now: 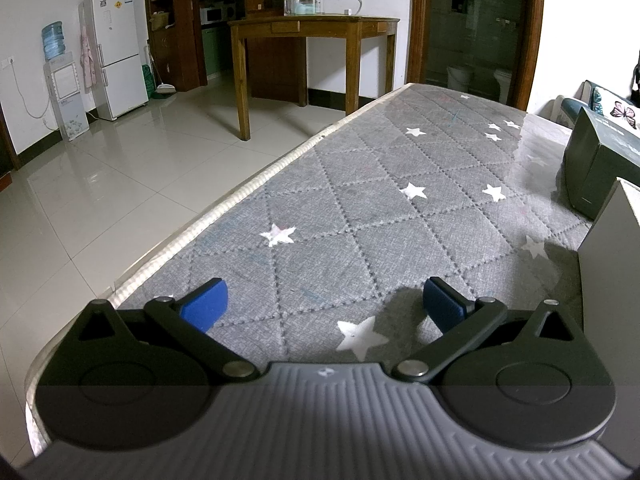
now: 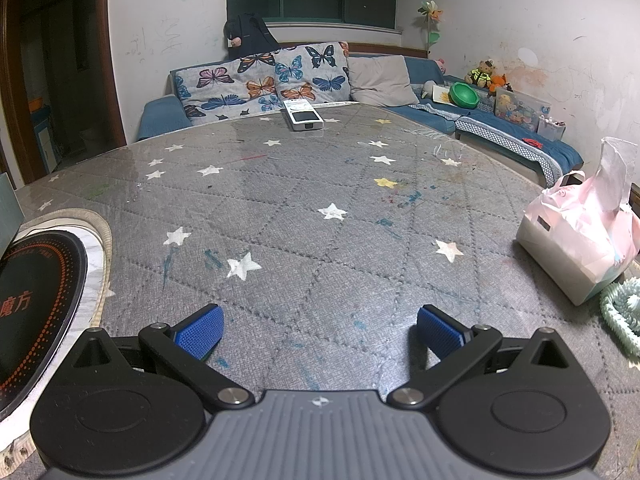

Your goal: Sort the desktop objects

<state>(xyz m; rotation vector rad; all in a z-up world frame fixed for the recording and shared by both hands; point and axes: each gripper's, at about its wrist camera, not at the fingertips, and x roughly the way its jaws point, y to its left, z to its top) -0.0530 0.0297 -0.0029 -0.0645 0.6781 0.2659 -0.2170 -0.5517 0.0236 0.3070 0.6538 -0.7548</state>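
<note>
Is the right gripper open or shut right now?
Open: the right gripper's blue fingers stand wide apart over bare tabletop, holding nothing.

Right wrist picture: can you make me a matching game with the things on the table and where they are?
Things:
1. remote control
2. tissue pack
3. black round cooker
4. right tongs

Places:
a. left edge
b. far side, by the sofa
c. bottom, open over the table
d. right edge

Pairs: 1-b, 2-d, 3-a, 4-c

table cover [image 2: 320, 184]: grey, white stars | sofa cushions [image 2: 260, 80]: butterflies
</note>
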